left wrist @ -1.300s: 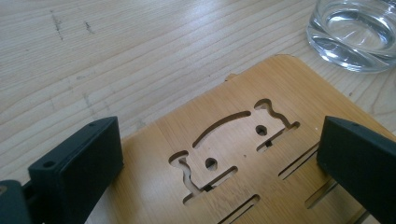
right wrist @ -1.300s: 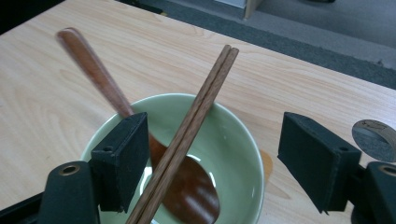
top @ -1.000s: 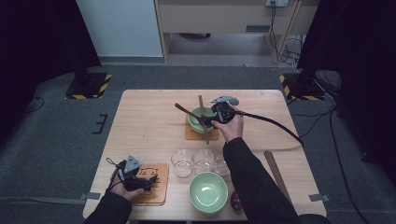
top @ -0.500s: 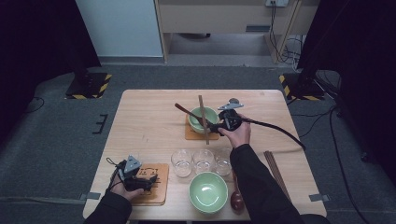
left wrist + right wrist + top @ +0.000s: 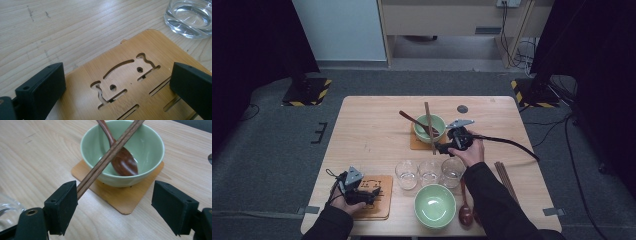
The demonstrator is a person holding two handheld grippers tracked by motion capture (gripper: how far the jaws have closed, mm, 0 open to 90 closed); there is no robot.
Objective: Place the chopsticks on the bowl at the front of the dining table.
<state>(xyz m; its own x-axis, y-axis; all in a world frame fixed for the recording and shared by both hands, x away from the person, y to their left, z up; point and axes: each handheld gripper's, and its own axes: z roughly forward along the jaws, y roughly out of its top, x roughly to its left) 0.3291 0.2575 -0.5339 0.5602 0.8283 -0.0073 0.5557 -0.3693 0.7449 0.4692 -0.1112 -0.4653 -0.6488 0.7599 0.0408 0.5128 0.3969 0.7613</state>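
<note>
A pale wooden desk (image 5: 372, 130) stands on grey carpet. Toward its far middle, a square wooden coaster (image 5: 418, 144) lies flat, carrying a small green bowl (image 5: 430, 128). A small dark round disc (image 5: 462, 109) sits near the far edge. Three clear glasses (image 5: 430, 171) stand in a row across the near middle, close together. Just in front of them sits a larger green bowl (image 5: 434, 205), with a dark wooden spoon (image 5: 465, 212) lying beside it. A bamboo trivet (image 5: 377, 196) with cut-out shapes lies at the near left corner. Brown chopsticks (image 5: 505, 180) lie by the right edge.
</note>
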